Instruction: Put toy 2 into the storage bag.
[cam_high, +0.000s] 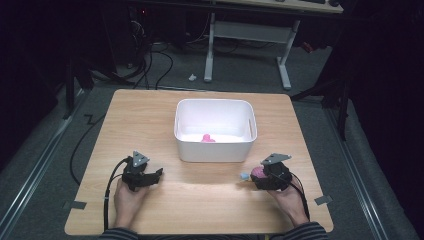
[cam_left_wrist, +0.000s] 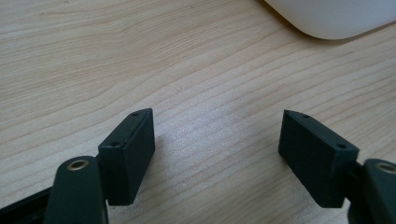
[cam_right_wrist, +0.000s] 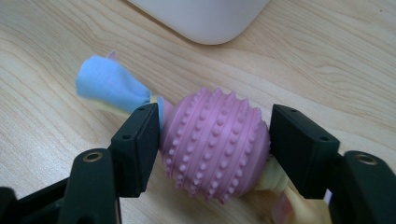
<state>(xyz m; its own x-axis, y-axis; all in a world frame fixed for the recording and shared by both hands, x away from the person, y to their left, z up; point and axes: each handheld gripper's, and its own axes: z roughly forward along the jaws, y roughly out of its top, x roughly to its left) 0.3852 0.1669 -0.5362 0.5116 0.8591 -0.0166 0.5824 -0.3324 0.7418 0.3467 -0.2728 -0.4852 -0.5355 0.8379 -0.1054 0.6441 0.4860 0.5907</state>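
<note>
A pink knobbly ball (cam_right_wrist: 215, 144) with cloth tails sits between the jaws of my right gripper (cam_right_wrist: 215, 128), which is shut on it just above the wooden table (cam_high: 145, 120). One tail is light blue (cam_right_wrist: 109, 87), the other pale yellow (cam_right_wrist: 292, 205). In the high view the right gripper (cam_high: 253, 176) is at the front right with the ball (cam_high: 258, 173) and the blue tail (cam_high: 244, 176) pointing left. My left gripper (cam_high: 158, 173) rests at the front left, open, with bare wood between its jaws (cam_left_wrist: 219, 135). A white bin (cam_high: 215, 103) stands mid-table with a small pink thing (cam_high: 207, 138) inside.
The bin's rounded corner is just ahead of each gripper (cam_left_wrist: 336, 18) (cam_right_wrist: 205, 18). Bare wood lies between the two hands. Beyond the table are a white desk frame (cam_high: 282, 65), cables on the floor and dark surroundings.
</note>
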